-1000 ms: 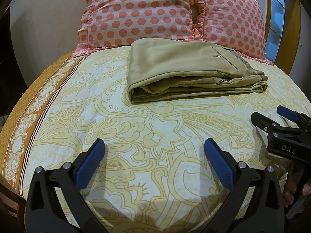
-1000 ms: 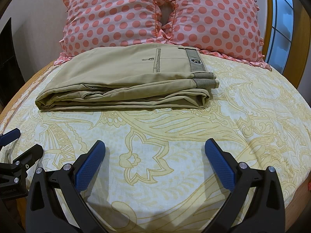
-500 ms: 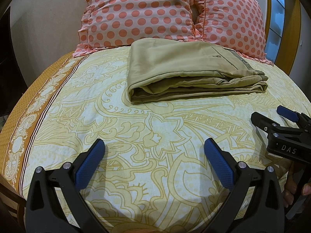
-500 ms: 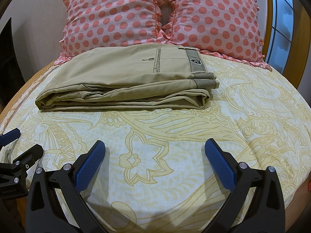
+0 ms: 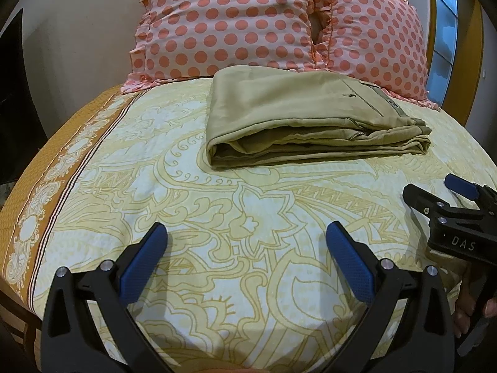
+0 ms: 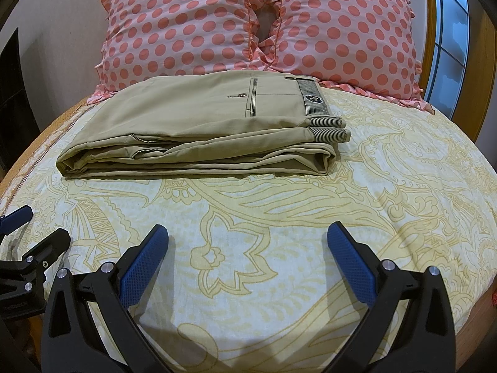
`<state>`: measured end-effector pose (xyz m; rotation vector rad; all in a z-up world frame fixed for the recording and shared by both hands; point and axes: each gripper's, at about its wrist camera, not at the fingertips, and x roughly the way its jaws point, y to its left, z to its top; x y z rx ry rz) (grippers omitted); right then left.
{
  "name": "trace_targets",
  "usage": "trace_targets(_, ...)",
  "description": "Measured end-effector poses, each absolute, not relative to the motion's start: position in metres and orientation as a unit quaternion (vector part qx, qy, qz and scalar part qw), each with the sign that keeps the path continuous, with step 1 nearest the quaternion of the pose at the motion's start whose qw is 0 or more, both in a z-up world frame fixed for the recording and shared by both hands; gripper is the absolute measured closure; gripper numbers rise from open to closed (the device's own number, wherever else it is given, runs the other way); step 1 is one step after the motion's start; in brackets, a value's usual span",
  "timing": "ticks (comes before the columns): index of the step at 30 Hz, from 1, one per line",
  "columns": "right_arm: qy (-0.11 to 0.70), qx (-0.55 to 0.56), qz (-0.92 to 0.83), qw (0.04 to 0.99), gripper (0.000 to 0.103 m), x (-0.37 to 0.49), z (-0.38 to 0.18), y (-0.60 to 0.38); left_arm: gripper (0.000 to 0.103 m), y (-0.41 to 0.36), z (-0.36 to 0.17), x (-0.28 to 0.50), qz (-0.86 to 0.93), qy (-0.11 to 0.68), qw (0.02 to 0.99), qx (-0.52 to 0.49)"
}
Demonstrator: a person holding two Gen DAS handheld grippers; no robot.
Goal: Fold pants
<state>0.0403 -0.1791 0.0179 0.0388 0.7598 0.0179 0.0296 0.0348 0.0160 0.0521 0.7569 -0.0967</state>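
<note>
Status change: none. Compared with the views from one second and half a second ago, the pants [image 6: 198,130] lie in the same folded stack and neither of my claws has shifted. I judge from this that the folding is complete and that I am in a rest state after release.

Location of the pants: on the bedsheet [image 6: 279,217], just in front of the two polka-dot pillows [image 6: 257,28], with the far edge of the stack touching or nearly touching the pillow frills. The stack is several layers thick, with the waistband [image 6: 313,99] and its label on top at the right end and the rounded fold at the left end. The edges look fairly even; I see no loose leg trailing out.

Pose of my left claw [image 5: 245,261]: held low over the sheet on the near side of the pants, well apart from them, pointing toward the pillows. Its blue pads [image 5: 143,264] are spread wide with nothing between them.

Pose of my right claw [image 6: 247,261]: likewise on the near side of the pants, level, aimed at the pillows. Its pads are spread wide and hold nothing. It sits beside my left claw, whose tips show at the left edge of the right wrist view.

Judgement: no further grasp appears necessary unless the stack needs squaring.
</note>
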Motion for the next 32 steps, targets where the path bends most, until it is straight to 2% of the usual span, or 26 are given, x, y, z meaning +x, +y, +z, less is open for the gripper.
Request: trace_targets(32,0.370,0.020,0.006,0.929,0.001,0.0407,0.0173,-0.1777,0.002,0.0350,0.0154,0.0310,-0.047,0.368,0.928,0.025)
